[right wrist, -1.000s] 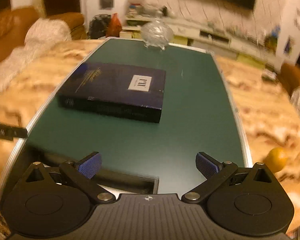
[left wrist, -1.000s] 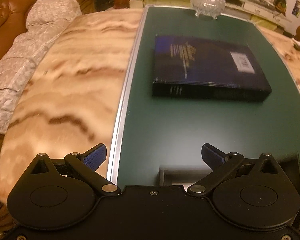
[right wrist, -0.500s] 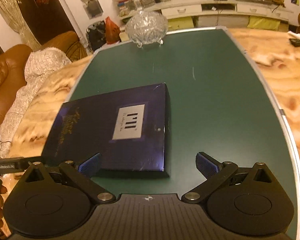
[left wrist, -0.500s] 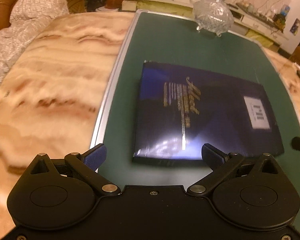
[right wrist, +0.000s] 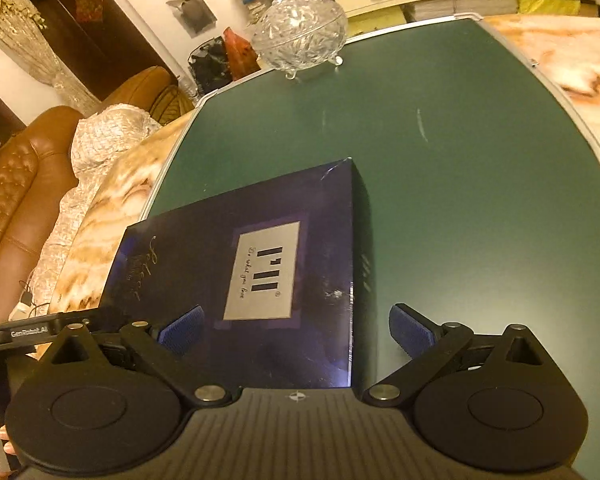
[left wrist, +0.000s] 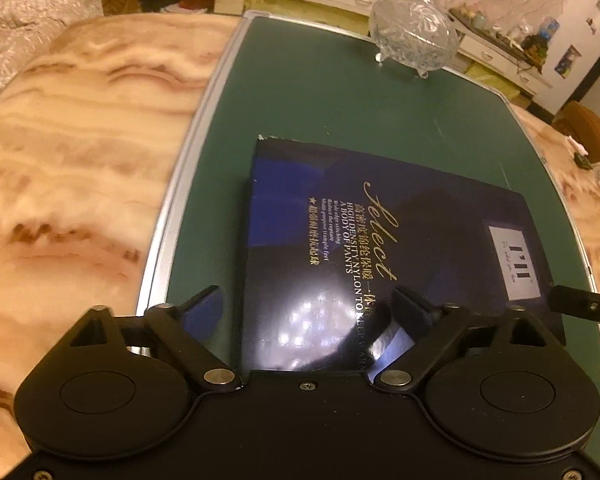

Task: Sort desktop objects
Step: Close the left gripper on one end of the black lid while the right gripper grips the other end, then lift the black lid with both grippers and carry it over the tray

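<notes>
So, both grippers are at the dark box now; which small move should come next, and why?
Probably lower both a little. The left gripper and right gripper are open, each straddling a near corner of the dark box lying flat on the green mat, neither gripping yet.

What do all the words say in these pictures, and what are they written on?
"Select": gold script on the dark blue box.
"HIGH DENSITY NYLON TO KEEP WARM / A BODY OF PANTS": gold print beside it; its end is partly hidden.
Gold Chinese characters and a smaller line there: too blurred to read.
"Do what you love": on the box's grey label, beside bar-shaped logo marks.
"GenRobot.AI": on the left gripper's black bar.
</notes>
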A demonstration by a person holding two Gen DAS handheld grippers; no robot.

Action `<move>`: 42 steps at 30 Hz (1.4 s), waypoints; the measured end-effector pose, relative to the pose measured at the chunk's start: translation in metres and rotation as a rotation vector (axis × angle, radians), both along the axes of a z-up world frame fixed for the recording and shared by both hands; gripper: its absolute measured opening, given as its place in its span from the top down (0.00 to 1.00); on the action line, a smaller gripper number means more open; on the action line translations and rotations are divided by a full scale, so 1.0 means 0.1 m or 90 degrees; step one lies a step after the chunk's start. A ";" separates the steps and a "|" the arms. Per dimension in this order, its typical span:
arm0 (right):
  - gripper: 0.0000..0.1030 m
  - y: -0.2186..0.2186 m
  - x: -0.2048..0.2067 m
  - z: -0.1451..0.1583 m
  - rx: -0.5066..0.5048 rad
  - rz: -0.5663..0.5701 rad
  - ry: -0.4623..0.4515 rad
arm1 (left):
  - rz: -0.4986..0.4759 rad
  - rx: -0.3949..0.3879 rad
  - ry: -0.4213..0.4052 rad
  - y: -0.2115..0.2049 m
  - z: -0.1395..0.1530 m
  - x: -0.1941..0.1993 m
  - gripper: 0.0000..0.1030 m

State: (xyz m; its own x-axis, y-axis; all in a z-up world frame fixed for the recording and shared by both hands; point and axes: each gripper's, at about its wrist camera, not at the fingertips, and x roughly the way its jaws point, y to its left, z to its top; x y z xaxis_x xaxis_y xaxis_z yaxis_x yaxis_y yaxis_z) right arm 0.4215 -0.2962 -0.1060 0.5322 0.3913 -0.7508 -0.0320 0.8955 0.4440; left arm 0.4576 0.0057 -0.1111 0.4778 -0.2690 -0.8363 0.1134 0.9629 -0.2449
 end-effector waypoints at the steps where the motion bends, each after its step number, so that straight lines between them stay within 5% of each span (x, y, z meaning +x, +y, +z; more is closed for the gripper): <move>1: 0.06 0.00 0.01 -0.01 0.004 0.002 0.004 | -0.001 -0.008 0.003 0.01 -0.02 0.01 0.18; 11: 0.18 0.00 0.08 -0.12 -0.005 -0.002 0.020 | -0.009 -0.033 0.007 0.08 -0.06 0.07 0.18; 22: 0.20 0.04 0.03 -0.10 -0.013 -0.005 0.018 | -0.030 -0.022 0.011 0.04 0.01 0.00 0.22; 42: 0.20 0.20 -0.76 0.58 -0.037 0.001 -0.008 | -0.042 -0.011 -0.015 0.10 0.66 -0.83 0.22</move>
State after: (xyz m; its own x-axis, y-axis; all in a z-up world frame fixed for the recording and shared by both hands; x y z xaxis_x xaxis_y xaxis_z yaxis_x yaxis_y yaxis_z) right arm 0.3452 -0.2762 -0.0476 0.5416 0.3474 -0.7655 -0.0382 0.9198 0.3905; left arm 0.3747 0.0159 -0.0453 0.4786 -0.3153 -0.8194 0.1823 0.9486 -0.2585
